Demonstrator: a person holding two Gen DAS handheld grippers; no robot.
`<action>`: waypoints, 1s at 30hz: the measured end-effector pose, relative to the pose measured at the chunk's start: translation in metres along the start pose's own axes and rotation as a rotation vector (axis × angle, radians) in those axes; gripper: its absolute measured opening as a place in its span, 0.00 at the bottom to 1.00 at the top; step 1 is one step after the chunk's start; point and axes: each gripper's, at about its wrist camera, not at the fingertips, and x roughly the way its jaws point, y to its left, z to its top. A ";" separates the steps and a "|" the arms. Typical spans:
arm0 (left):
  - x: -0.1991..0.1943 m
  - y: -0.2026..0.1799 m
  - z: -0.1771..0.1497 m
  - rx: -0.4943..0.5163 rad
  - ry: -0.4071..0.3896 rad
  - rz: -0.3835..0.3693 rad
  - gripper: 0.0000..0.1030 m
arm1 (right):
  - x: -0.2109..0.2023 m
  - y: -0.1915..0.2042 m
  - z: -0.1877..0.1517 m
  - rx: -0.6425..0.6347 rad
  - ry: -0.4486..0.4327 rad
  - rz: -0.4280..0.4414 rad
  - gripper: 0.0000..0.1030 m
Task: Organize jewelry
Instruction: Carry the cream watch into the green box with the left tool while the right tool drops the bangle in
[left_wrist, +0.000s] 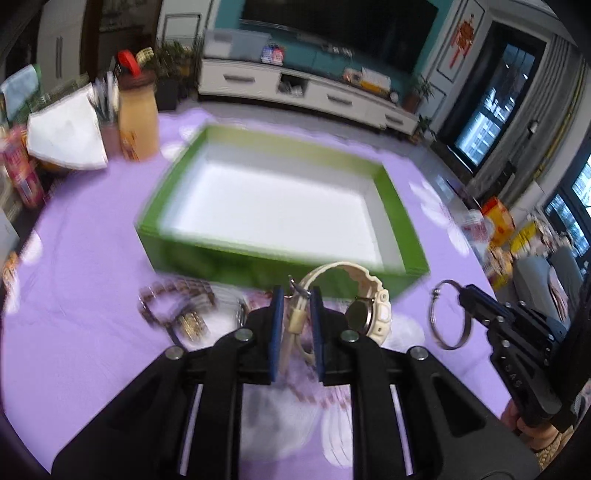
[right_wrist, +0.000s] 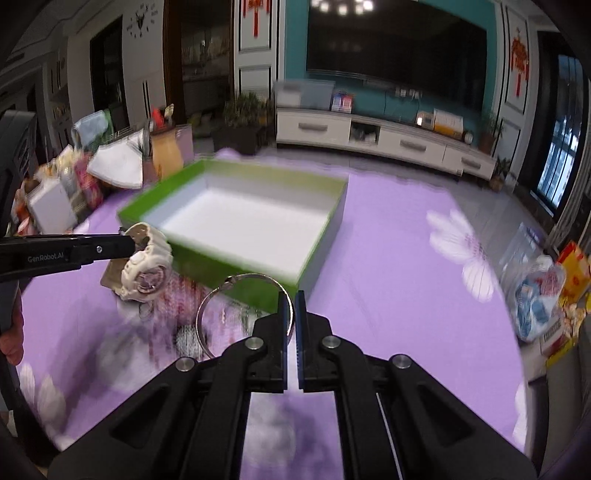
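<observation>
Between the blue pads of the left gripper (left_wrist: 296, 295) the strap of a cream-white plastic wristwatch (left_wrist: 354, 295) is clamped, held above the purple flowered tablecloth (left_wrist: 81, 266). Right gripper (right_wrist: 291, 299) is closed on the rim of a thin silver metal bangle (right_wrist: 221, 295). Both pieces hang just before the green cardboard box with white inside (left_wrist: 221, 247). A brown beaded bracelet (left_wrist: 173, 295) lies on the cloth beside the watch.

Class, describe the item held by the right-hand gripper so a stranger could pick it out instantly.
Find the green cardboard box with a white inside on the purple flowered tablecloth. Just in front of it, the right gripper pinches a thin silver metal bangle. Unlike the chunky cream plastic wristwatch beside it, it is a bare wire hoop.
</observation>
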 end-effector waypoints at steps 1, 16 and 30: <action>-0.002 0.001 0.012 0.006 -0.026 0.018 0.13 | 0.002 0.000 0.009 0.000 -0.020 -0.002 0.03; 0.071 0.030 0.074 -0.013 0.014 0.161 0.14 | 0.110 0.023 0.066 -0.062 0.076 0.017 0.06; 0.040 0.044 0.063 -0.053 -0.023 0.162 0.54 | 0.064 -0.007 0.050 0.083 0.024 0.037 0.44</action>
